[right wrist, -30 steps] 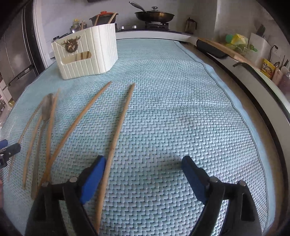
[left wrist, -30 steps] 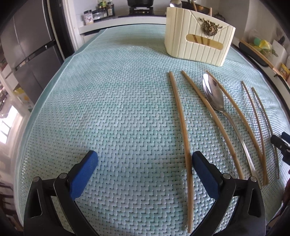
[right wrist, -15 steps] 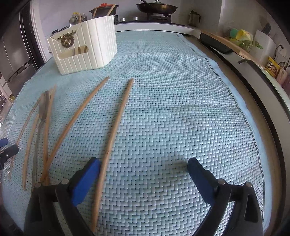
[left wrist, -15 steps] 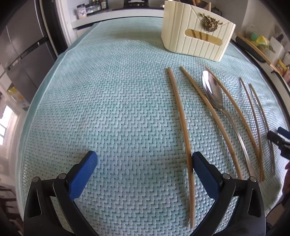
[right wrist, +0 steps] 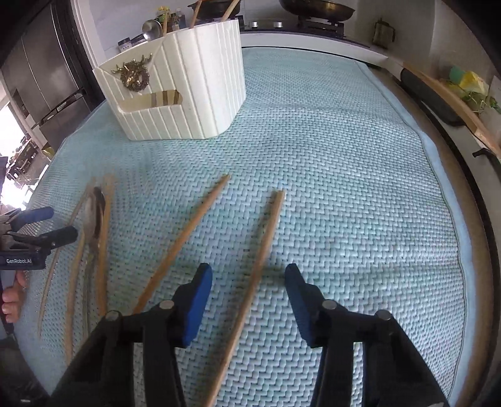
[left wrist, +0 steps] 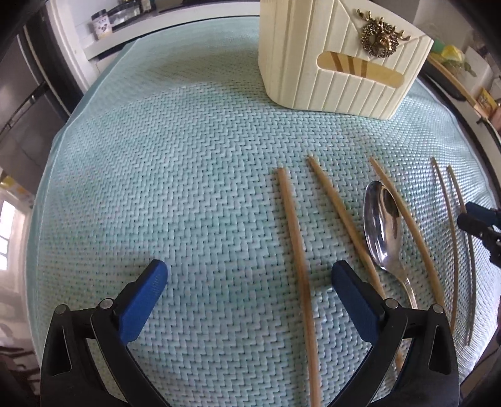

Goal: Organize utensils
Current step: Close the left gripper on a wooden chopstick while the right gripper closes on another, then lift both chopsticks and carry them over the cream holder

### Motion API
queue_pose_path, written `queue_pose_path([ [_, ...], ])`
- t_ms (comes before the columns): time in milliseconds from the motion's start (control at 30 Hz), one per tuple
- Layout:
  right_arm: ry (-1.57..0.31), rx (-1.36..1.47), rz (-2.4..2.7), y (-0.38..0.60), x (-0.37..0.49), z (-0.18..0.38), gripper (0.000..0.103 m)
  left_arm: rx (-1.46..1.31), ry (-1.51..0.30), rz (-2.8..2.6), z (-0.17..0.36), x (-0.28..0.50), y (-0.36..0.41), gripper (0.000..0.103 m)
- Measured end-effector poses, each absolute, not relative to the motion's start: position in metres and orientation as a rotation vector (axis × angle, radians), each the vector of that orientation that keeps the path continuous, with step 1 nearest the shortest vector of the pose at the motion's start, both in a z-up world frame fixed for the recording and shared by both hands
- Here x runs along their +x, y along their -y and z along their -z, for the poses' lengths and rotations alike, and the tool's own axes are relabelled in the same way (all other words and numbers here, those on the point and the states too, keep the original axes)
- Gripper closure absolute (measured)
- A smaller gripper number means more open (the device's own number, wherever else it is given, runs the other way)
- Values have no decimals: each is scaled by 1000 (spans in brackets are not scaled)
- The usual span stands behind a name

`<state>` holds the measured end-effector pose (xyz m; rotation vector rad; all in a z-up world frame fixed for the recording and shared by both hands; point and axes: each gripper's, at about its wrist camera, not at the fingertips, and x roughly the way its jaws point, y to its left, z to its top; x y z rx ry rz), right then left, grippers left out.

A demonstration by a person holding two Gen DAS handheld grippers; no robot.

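Observation:
Several wooden chopsticks and a metal spoon (left wrist: 383, 225) lie on a pale green woven mat (left wrist: 188, 188). A cream ribbed utensil holder (left wrist: 341, 59) stands at the far side; it also shows in the right wrist view (right wrist: 181, 94). My left gripper (left wrist: 249, 281) is open, with the leftmost chopstick (left wrist: 297, 260) lying between its fingers. My right gripper (right wrist: 249, 286) is open over the rightmost chopstick (right wrist: 253, 275), which runs between its fingers. The spoon (right wrist: 94, 216) lies among chopsticks at the left of that view.
A counter with a stove and pan (right wrist: 316, 12) runs behind the mat. A fridge (right wrist: 47, 69) stands at the left. A dark tray and sponges (right wrist: 466, 81) sit on the right-hand ledge. The holder has utensils standing in it.
Both grippers have moved forward toward the holder. The right gripper has shifted left so the rightmost chopstick now lies between its fingers, and its jaws have narrowed.

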<state>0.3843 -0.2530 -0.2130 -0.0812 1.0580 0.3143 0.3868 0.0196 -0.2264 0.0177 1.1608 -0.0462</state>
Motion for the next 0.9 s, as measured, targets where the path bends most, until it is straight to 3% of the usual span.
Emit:
queue_pose_path([
  [100,-1078,-87,-328,249,406,214,65,23,-1192,59,227,401,-19,0],
  [167,-1085,-97,-318,247,420,214,76,26,-1207,73,227,408,-17,1],
  [233,-1090,-85,-309,247,433,214,94,39,-1187,77,224,411,-13,12],
  [300,-1086,-46,-322,250,439,213,97,46,-1149,89,217,409,-8,62],
  [367,-1059,-5,-328,254,443,210,97,-6,-1145,151,215,407,-6,96],
  [533,-934,67,-348,269,428,176,97,-28,-1045,202,197,394,0,100],
  [900,-576,93,-401,275,357,69,97,-125,-724,236,93,348,-17,100],
])
